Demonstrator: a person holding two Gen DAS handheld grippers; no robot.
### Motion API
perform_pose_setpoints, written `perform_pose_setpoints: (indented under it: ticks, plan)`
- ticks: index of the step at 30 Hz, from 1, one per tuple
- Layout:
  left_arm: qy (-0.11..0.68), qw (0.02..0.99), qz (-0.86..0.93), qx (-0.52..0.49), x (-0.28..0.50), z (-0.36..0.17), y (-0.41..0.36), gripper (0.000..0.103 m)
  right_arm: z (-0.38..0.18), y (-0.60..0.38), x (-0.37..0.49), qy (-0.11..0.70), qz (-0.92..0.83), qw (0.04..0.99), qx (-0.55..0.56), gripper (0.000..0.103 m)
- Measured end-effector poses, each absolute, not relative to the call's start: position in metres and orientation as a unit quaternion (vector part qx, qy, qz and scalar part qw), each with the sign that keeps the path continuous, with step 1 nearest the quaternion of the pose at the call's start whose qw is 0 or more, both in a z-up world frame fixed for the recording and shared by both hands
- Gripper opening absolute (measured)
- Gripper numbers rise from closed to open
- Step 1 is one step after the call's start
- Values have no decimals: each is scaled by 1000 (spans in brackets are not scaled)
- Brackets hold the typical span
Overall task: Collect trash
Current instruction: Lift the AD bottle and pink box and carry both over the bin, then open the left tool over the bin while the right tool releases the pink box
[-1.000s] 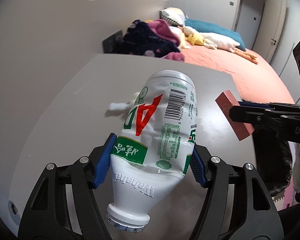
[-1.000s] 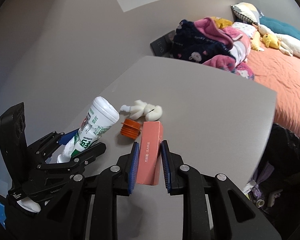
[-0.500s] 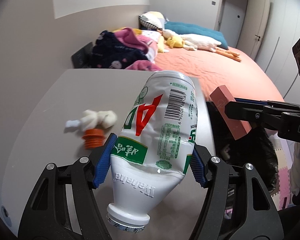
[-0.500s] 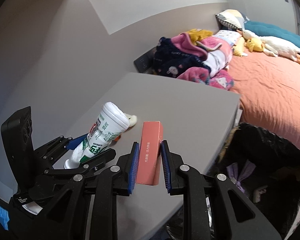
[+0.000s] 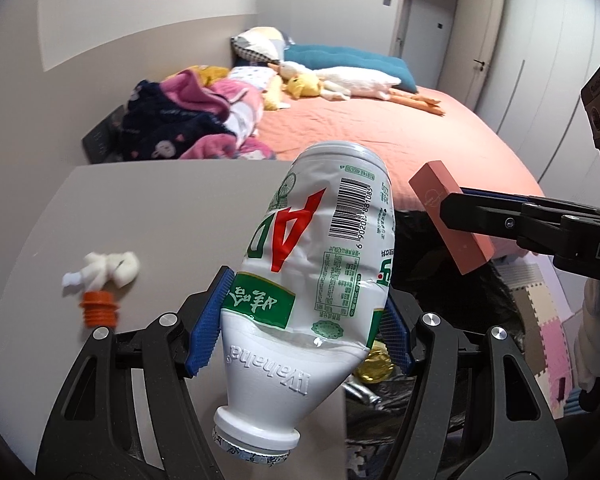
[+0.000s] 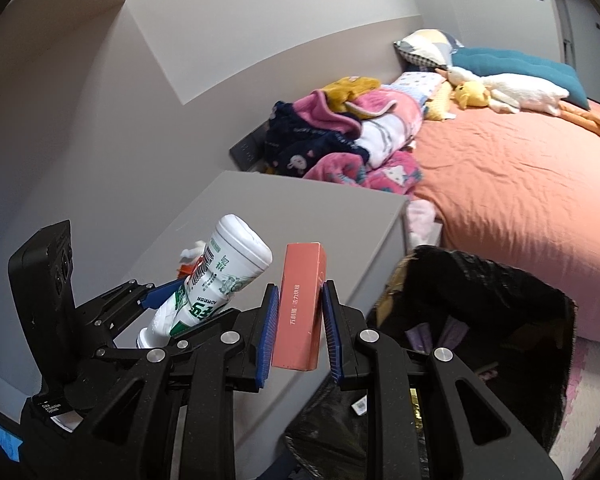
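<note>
Trash in hand: a white bottle [image 5: 320, 276], crumpled and neck-down at centre frame in the left wrist view, is clamped across its middle by the fingers of the left gripper [image 5: 306, 320]; a slim pink box [image 6: 300, 308] stands upright at lower centre of the right wrist view, pinched narrow by the right gripper [image 6: 300, 326].
Progress: I judge both pieces are lifted and on the way to the bag, neither dropped in yet.
Left to do: an orange cap [image 5: 99, 310] and a white wad [image 5: 108, 270] lie touching on the bench [image 5: 160, 208], left of frame.
Bin: the black bag [image 6: 480, 304] sits past the bench edge, lower right.
Only the right view: the bag's open mouth with scraps inside.
Only the left view: cap and wad in full; the other shows them mostly hidden behind the bottle.
Far: the bed [image 6: 520, 184], upper right.
</note>
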State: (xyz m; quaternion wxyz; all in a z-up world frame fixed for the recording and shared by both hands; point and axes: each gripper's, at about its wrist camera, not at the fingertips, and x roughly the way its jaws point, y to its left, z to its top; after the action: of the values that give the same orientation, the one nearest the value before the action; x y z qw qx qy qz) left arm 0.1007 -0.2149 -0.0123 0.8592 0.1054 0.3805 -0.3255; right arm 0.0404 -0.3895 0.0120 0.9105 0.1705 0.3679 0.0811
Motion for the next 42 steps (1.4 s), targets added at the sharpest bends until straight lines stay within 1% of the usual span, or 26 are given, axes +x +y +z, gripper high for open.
perform_pose_setpoints:
  ticks: [19,31,33,34,35,36,37,38,39,41,42]
  plan:
    - [377,830,-392,125,86,-12,-304,66,14,-469,7,345,17,917,201,24]
    - [382,808,-426,139,79,-19,-346,66,11,-509,-11,338,-10,914,223,24]
    - [387,803,-432,139,79,-21,-351,66,10,-514,-14,337,-9,913,231,24]
    - [393,797,-437,137,79,-22,-353,73,11,-518,-15,335,-5,912,239,25]
    - [400,794,-437,135,79,-22,-355,92,12,-522,-18,329,-5,911,247,27]
    - [402,796,-432,136,79,-22,-357,98,13,-525,-20,325,-8,912,250,40]
    - [395,800,-430,139,77,-21,-359,97,15,-528,-22,320,-18,914,249,48]
    - [390,802,-431,140,76,-19,-360,97,17,-530,-25,314,-32,916,248,62]
    - [388,802,-430,143,76,-19,-361,97,18,-531,-25,310,-37,917,249,67]
    - [390,803,-428,143,76,-18,-363,97,20,-535,-27,305,-36,918,253,70]
    - [390,803,-428,142,76,-18,-364,97,21,-536,-28,303,-43,918,254,74]
